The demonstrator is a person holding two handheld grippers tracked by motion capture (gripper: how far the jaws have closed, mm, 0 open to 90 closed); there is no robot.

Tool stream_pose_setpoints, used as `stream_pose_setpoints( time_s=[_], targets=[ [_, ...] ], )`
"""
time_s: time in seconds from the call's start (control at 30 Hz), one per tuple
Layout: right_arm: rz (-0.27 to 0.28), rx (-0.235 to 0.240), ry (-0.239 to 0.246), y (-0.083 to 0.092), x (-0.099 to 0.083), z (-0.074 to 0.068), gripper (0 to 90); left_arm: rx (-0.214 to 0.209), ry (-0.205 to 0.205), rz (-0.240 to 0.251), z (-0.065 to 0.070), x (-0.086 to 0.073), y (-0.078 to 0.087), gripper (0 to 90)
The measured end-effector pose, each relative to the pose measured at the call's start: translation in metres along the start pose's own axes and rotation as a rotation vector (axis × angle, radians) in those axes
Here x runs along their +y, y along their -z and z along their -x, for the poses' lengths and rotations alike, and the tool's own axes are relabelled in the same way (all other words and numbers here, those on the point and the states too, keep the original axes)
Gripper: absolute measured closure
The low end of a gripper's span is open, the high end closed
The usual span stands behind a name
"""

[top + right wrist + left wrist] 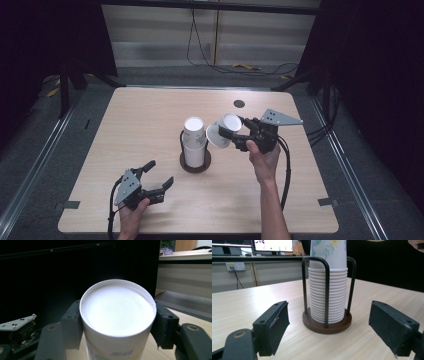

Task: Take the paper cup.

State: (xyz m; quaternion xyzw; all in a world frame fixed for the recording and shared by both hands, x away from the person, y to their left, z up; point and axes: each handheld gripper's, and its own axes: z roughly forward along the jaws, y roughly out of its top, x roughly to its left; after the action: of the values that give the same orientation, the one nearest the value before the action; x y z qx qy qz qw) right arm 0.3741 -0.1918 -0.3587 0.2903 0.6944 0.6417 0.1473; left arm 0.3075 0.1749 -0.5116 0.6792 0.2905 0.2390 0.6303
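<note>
item: paper cup, white, lying on its side in the air above the surface, its mouth turned toward the stack. your right tongs are clamped on its wall, one pad on each side; in the right gripper view the cup sits between both pads, its flat bottom facing the camera. place: just right of the stack, about mid-surface, well clear of the right edge.

item: cup stack, nested, standing upright in a black wire holder on a round brown base, near the middle of the surface. in the left gripper view the stack stands inside the wire loops.

item: your left tongs, jaws spread wide with nothing between them, near the front edge, left of centre.

open room: bare surface between left tongs and holder; wide bare stretch along the far edge and the left edge; a small dark disc near the far edge.
</note>
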Motion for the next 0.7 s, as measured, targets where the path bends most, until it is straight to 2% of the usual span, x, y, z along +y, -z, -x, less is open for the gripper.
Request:
stream_pose_setpoints(
  time_s=[0.13, 0.2, 0.23, 0.27, 0.37, 0.4, 0.5, 0.6, 0.7],
  targets=[
    [-0.001, 0.009, -0.004, 0.003, -0.005, -0.002, 36.0, -0.039, 0.030, -0.002, 0.001, 0.000, -0.003, 15.7],
    [-0.008, 0.006, -0.003, 0.005, -0.007, -0.003, 36.0, -0.051, 0.017, -0.022, 0.001, 0.002, -0.004, 15.7],
    [-0.007, 0.007, -0.005, 0.006, -0.008, -0.003, 36.0, -0.053, 0.029, -0.025, 0.002, 0.003, -0.005, 15.8],
    [-0.008, 0.009, -0.007, 0.007, -0.010, -0.003, 36.0, -0.067, 0.018, -0.029, 0.002, 0.004, -0.006, 15.7],
    [-0.009, 0.014, -0.015, 0.008, -0.015, -0.004, 36.1, -0.091, 0.034, -0.031, 0.006, 0.009, -0.008, 15.8],
    [-0.008, 0.017, -0.016, 0.008, -0.017, -0.005, 36.1, -0.100, 0.016, -0.039, 0.006, 0.011, -0.009, 15.8],
    [-0.007, 0.025, -0.021, 0.008, -0.021, -0.007, 36.1, -0.112, 0.007, -0.047, 0.008, 0.015, -0.012, 16.0],
    [-0.015, 0.033, -0.021, 0.007, -0.027, -0.010, 36.1, -0.143, 0.026, -0.055, 0.009, 0.016, -0.014, 16.2],
    [-0.020, 0.043, -0.023, 0.007, -0.033, -0.012, 36.2, -0.160, 0.013, -0.069, 0.011, 0.017, -0.017, 16.2]
  ],
)
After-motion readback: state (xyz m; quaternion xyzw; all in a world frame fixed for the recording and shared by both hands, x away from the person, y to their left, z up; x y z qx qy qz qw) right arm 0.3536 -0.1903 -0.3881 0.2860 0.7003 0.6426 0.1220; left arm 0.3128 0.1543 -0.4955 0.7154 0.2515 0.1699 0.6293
